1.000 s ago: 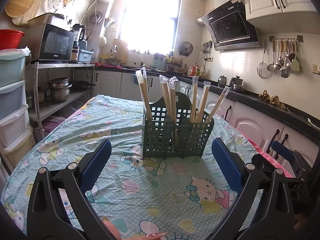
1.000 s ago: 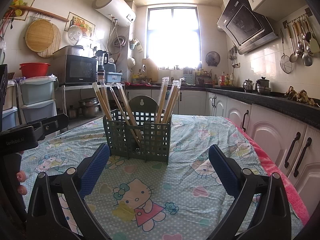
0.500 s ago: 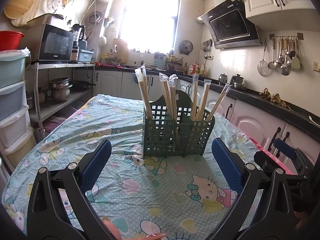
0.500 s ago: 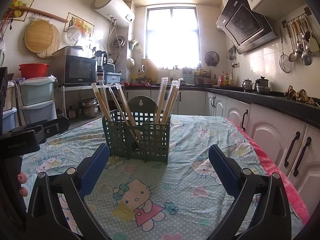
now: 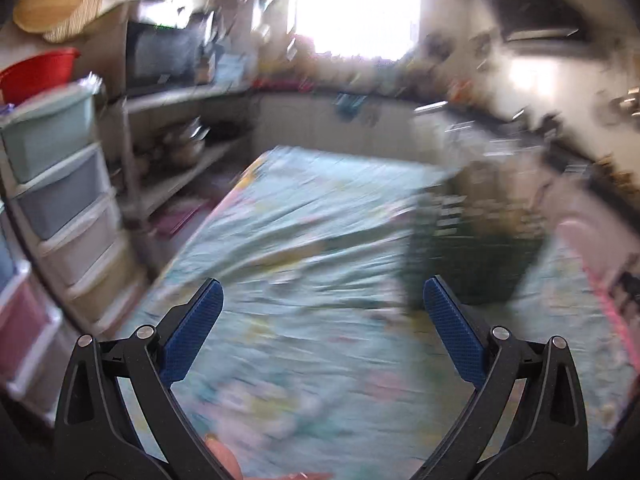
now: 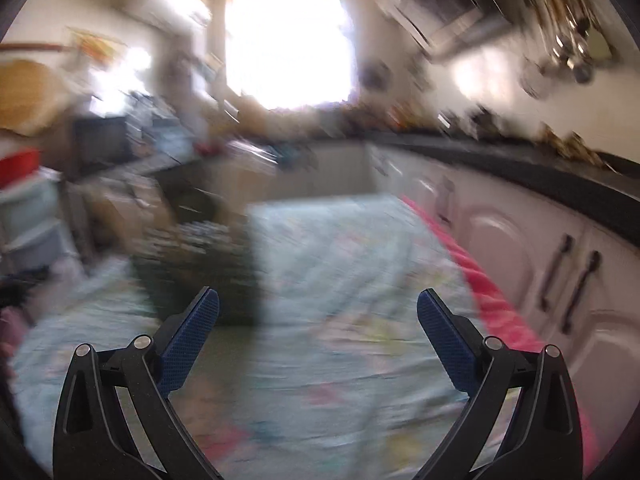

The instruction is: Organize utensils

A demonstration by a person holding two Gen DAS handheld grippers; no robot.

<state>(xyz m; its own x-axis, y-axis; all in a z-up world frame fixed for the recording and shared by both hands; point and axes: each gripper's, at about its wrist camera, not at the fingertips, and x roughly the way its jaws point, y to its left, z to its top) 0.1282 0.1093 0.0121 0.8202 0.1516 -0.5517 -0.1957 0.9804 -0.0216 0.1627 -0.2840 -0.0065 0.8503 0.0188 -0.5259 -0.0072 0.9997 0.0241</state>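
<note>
**Two open claws over a blurry table**

Both pictures are very blurry.

In the left wrist view, the left claw [image 5: 322, 320] sits at the bottom of the frame. Its two blue pads [image 5: 192, 330] are spread wide apart, and nothing is between them. So the claw is open and holds nothing. Under it lies the table [image 5: 304, 208] with a light blue cloth. The green basket [image 5: 472, 256] stands on the cloth at the right of the middle of the frame, just above the right pad. It is only a dark green smear, so the sticks in it cannot be made out. At the left edge of the frame stands a stack of drawers [image 5: 60, 208]. A red bowl [image 5: 38, 74] sits on top of them, at the upper left. A bright window [image 5: 354, 4] fills the top middle. A bit of skin shows at the very bottom edge.

In the right wrist view, the right claw [image 6: 318, 320] is also at the bottom, with its blue pads [image 6: 444, 332] wide apart and nothing between them. It is open too. The basket [image 6: 200, 264] is at the left of the middle, just above the left pad, on the cloth. White cupboards [image 6: 520, 248] with dark handles run along the right side, under a black counter [image 6: 520, 168]. A pink edge runs down the right side of the table [image 6: 360, 264].
</note>
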